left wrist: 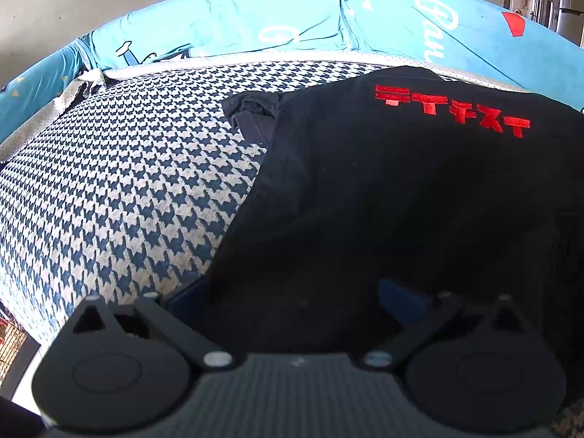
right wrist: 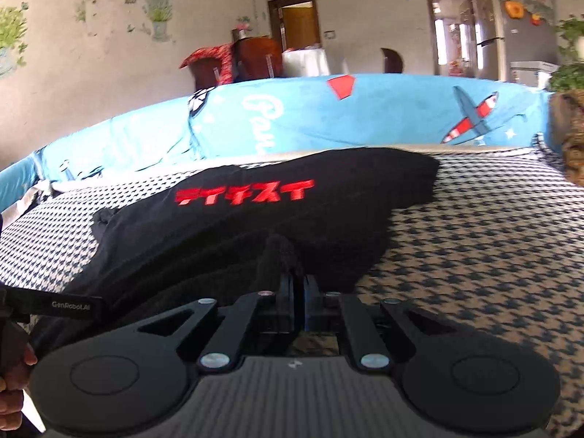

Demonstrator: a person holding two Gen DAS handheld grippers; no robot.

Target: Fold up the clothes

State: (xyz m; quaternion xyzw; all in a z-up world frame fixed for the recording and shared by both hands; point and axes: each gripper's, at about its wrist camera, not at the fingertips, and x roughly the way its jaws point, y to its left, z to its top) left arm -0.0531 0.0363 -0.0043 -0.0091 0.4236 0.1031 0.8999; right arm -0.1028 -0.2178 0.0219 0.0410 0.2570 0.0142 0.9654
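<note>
A black T-shirt (left wrist: pixel 365 182) with red lettering (left wrist: pixel 452 109) lies spread on a houndstooth bed cover (left wrist: pixel 127 182). In the left wrist view my left gripper (left wrist: pixel 294 292) hovers over the shirt's near left edge, its blue pads (left wrist: pixel 189 292) far apart and the cloth lying between them, unpressed. In the right wrist view the same shirt (right wrist: pixel 219 233) shows its lettering (right wrist: pixel 244 191), and my right gripper (right wrist: pixel 297 277) is shut on a pinched ridge of the black cloth (right wrist: pixel 279 255) at the near hem, pulled up a little.
A turquoise printed bumper (right wrist: pixel 365 109) runs along the bed's far side. Houndstooth cover (right wrist: pixel 474 237) stretches to the right of the shirt. A hand (right wrist: pixel 14 383) and a black strap (right wrist: pixel 69 304) sit at the lower left. Chairs and doorways stand beyond the bed.
</note>
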